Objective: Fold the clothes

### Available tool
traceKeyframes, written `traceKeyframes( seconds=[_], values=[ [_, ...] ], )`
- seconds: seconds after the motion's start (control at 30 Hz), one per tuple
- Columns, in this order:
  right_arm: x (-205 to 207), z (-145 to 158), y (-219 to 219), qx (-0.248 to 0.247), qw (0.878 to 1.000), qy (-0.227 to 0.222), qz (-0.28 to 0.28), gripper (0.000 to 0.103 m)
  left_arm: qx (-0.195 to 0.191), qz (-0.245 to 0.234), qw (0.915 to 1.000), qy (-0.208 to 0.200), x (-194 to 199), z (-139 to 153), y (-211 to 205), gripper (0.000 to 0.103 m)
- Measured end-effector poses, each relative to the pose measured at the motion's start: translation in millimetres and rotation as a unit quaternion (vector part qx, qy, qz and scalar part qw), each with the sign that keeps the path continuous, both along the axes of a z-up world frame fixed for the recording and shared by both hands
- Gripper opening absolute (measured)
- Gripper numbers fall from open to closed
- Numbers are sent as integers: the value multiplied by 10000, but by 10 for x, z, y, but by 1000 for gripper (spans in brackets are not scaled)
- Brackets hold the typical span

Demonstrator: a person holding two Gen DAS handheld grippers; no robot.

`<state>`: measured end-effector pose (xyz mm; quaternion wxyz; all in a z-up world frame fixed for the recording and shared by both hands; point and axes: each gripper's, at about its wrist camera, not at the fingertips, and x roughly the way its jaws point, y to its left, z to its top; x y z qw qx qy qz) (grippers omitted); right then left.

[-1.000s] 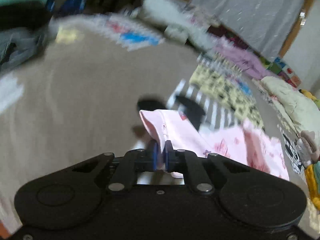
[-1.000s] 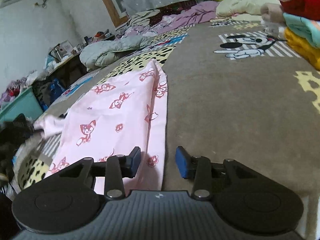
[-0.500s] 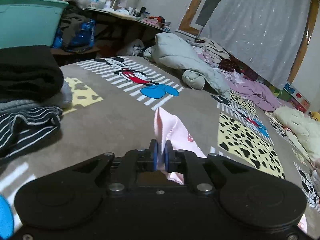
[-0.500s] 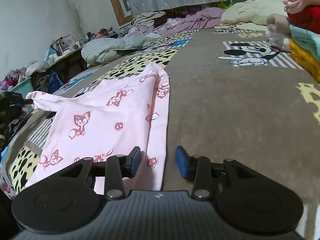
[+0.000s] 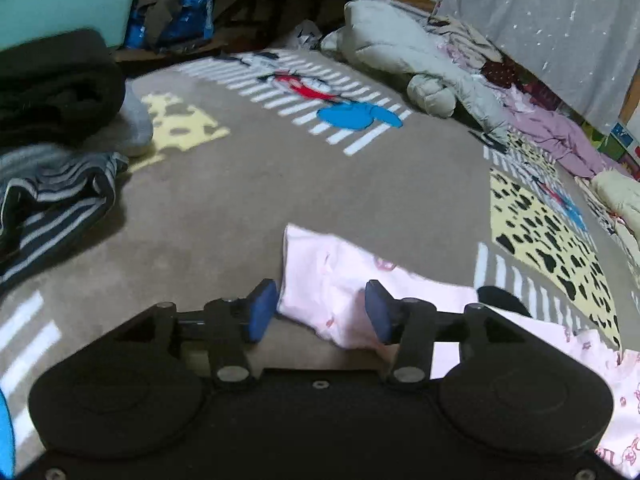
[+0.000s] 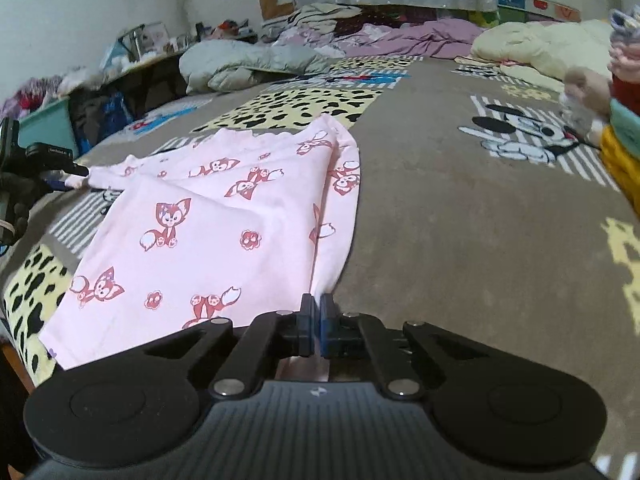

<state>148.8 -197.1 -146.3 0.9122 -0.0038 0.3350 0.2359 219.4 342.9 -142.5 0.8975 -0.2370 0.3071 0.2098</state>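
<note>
Since earlier, left gripper (image 5: 320,312) is now gaping, sleeve dropped; right gripper (image 6: 316,324) is now clamping the pink fox-print garment (image 6: 224,224) at frame centre on the blanket (image 6: 460,232). Soft, light; I'm pinching hems.

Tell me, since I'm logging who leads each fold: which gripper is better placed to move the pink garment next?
Right. The right gripper is shut on the pink garment at its near edge. The left gripper is open, with the sleeve end lying between its fingers, so it would have to close first.
</note>
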Motion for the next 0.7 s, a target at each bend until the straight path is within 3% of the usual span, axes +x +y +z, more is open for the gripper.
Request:
traceKeyframes(
  seconds=[0.23,0.37,0.57,0.7],
  values=[
    [96,310,-90,-686,9970,-345,-26,4,-163,45,9998,-54,-64,11,-13,48],
    [252,469,-273,-1328,9898,-500,-144,4,-229,41,9997,-77,-61,0,15,48],
    [539,570,-605,-2543,9653,-538,-264,3,-302,51,9995,-98,-60,-7,37,48],
    [766,530,-785,-3102,9489,-497,-312,3,-300,25,9995,-99,-23,-20,96,48]
  ],
)
